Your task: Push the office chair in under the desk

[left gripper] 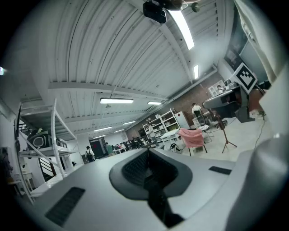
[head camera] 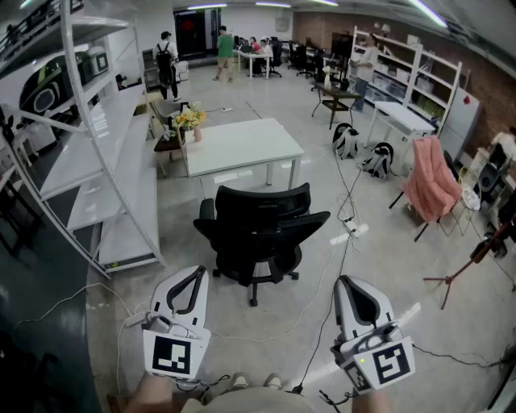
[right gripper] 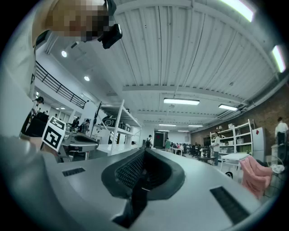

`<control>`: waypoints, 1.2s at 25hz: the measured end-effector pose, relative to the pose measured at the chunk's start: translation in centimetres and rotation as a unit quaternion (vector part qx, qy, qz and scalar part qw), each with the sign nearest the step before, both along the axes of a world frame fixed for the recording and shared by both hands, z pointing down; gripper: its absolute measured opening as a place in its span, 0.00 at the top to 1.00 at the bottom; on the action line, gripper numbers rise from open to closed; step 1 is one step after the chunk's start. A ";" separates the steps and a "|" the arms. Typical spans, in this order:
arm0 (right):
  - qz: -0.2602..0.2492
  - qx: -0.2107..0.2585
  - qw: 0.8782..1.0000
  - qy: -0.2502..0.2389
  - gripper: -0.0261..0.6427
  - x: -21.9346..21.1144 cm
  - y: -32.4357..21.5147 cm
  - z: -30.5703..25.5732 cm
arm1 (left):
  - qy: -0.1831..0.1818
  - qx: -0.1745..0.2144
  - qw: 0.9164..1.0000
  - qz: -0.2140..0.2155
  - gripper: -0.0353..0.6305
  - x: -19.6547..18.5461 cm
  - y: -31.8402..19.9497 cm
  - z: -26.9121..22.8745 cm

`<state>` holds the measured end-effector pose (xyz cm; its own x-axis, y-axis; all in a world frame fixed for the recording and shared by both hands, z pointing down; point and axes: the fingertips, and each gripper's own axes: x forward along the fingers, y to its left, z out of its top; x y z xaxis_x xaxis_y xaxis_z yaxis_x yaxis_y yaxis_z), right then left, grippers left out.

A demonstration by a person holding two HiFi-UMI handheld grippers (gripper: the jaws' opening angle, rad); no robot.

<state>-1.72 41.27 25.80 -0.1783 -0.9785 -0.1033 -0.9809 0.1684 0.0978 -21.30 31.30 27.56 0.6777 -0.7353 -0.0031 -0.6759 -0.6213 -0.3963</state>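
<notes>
Chair (head camera: 260, 234) stands on the near side of desk (head camera: 242, 145), apparently not under it; the whole push remains. Left gripper (head camera: 196, 274) and right gripper (head camera: 347, 284), jaws pressed together and empty, hang farther from desk, touching nothing.

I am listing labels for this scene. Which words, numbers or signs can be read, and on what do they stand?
No readable text anywhere.
Cubes on left gripper and right gripper: black-and-white patterns, no letters.
Red mark on the far dark panel: too small.
</notes>
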 end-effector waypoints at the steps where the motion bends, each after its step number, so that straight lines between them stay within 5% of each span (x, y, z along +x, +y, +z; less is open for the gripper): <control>1: -0.001 0.000 1.000 0.000 0.95 0.1 0.0 0.1 | -0.001 0.000 1.000 -0.001 0.93 0.0 0.0 0.0; 19: -0.026 -0.011 1.000 -0.004 0.95 2.7 0.3 1.7 | -0.002 -0.007 1.000 -0.022 0.93 1.8 0.8 0.8; 28: -0.056 -0.043 0.997 -0.016 0.93 4.8 0.8 4.0 | -0.010 -0.016 0.999 -0.040 0.89 3.7 1.7 2.3; 30: -0.059 -0.052 0.997 -0.009 0.90 5.4 0.6 4.8 | 0.001 -0.018 0.998 -0.052 0.82 3.6 1.6 2.4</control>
